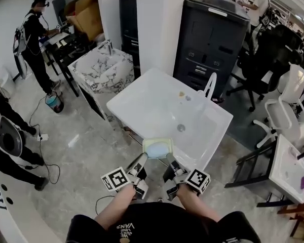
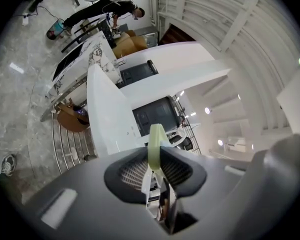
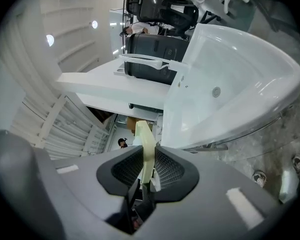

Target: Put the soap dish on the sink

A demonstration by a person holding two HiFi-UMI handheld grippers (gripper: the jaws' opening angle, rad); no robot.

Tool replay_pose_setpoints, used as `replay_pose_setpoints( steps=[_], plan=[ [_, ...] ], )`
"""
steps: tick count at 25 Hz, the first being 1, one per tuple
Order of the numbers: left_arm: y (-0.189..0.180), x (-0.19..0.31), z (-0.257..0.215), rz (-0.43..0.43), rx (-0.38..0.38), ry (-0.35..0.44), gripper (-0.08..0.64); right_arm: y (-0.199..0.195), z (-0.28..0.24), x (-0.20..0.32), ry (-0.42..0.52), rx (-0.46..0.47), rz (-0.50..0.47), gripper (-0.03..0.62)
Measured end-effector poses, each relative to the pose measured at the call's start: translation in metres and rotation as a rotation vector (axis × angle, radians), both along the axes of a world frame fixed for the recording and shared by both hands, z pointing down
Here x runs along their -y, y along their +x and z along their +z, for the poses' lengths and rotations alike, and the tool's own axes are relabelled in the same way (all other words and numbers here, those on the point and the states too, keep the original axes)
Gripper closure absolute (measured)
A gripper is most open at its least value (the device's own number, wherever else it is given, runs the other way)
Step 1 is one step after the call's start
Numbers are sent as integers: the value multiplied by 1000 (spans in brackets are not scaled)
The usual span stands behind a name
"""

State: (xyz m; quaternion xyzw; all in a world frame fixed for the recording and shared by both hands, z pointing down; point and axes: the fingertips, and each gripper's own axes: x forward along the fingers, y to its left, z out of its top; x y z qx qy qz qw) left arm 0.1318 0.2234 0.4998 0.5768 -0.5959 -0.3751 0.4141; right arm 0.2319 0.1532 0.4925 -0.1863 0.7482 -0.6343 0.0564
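Observation:
A pale green soap dish (image 1: 158, 148) with a light blue inside hangs just in front of the near corner of the white sink (image 1: 142, 105). My left gripper (image 1: 142, 161) is shut on its left rim and my right gripper (image 1: 170, 162) is shut on its right rim. In the left gripper view the soap dish (image 2: 155, 148) shows as a thin green edge pinched between the black pads. The right gripper view shows the soap dish (image 3: 145, 151) the same way, with the sink (image 3: 230, 89) basin and its drain ahead.
A white faucet (image 1: 211, 85) stands at the sink's far right edge. A marble-patterned basin (image 1: 102, 70) stands to the left, a dark cabinet (image 1: 213, 39) behind. Office chairs (image 1: 283, 115) are at the right. People stand at the left. A cable (image 1: 45, 156) lies on the floor.

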Motion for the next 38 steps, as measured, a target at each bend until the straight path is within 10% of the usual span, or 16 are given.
replay_pose_setpoints(
  steps=[20, 38],
  plan=[
    [-140, 22, 1, 191, 0, -9, 431, -131, -4, 4, 14, -1, 182, 522],
    [-184, 102, 10, 206, -4, -22, 431, -179, 1, 84, 30, 8, 167, 522]
  ],
)
